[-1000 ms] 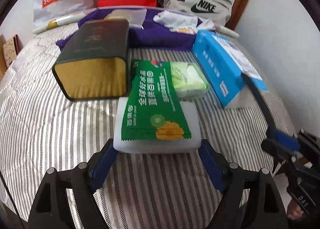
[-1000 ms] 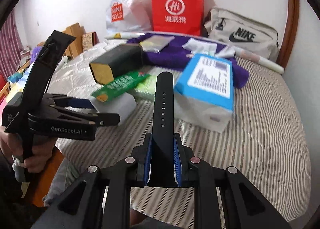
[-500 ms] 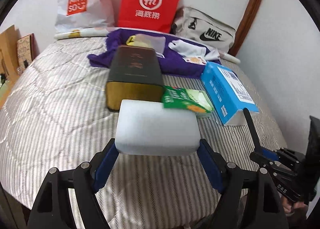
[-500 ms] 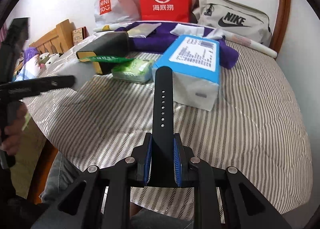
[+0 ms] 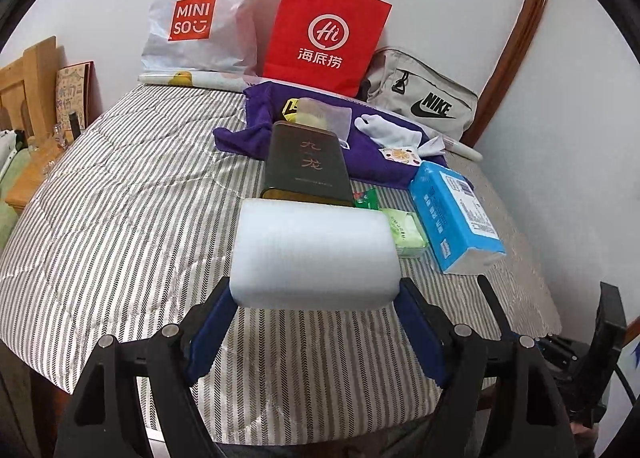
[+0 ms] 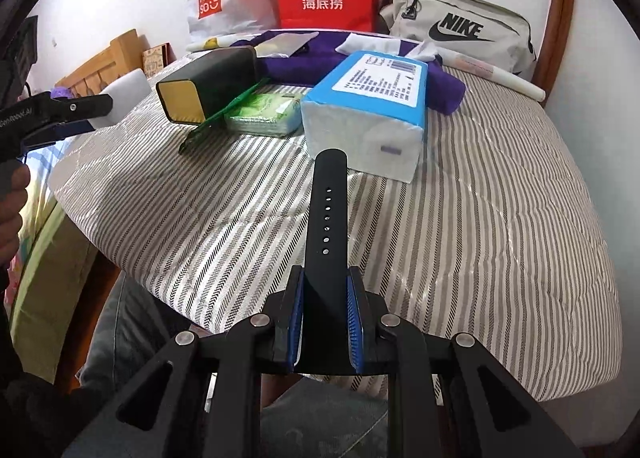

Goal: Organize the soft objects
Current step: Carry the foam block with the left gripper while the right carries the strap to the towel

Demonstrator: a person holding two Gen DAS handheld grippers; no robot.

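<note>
While both tools were raised over the striped bed, the scene read as follows.

Left gripper: the left gripper pinched a white foam block by its two ends, blue pads pressed against the sides, jaws spread wide to fit it.
Foam block: held clear above the striped mattress, at the centre of the left wrist view; in the right wrist view it sat at 9 o'clock.
Right gripper: the right gripper was pressed together on a black watch strap, which stuck up towards 12 o'clock.
Dark tin box: the dark tin box lay at 12 o'clock from the block, on its side.
Green sachet: a green sachet leaned against the tin, its lower end on the mattress.
Green tissue pack: the green tissue pack lay at 3 o'clock from the block, just beside the blue tissue pack.
Purple cloth: the purple cloth lay behind the tin, with what looked like white gloves on it.
Far edge: a Miniso plastic bag, a red paper bag and a grey Nike bag stood against the wall.
Person: a hand at 9 o'clock in the right wrist view held the left tool's handle.
</note>
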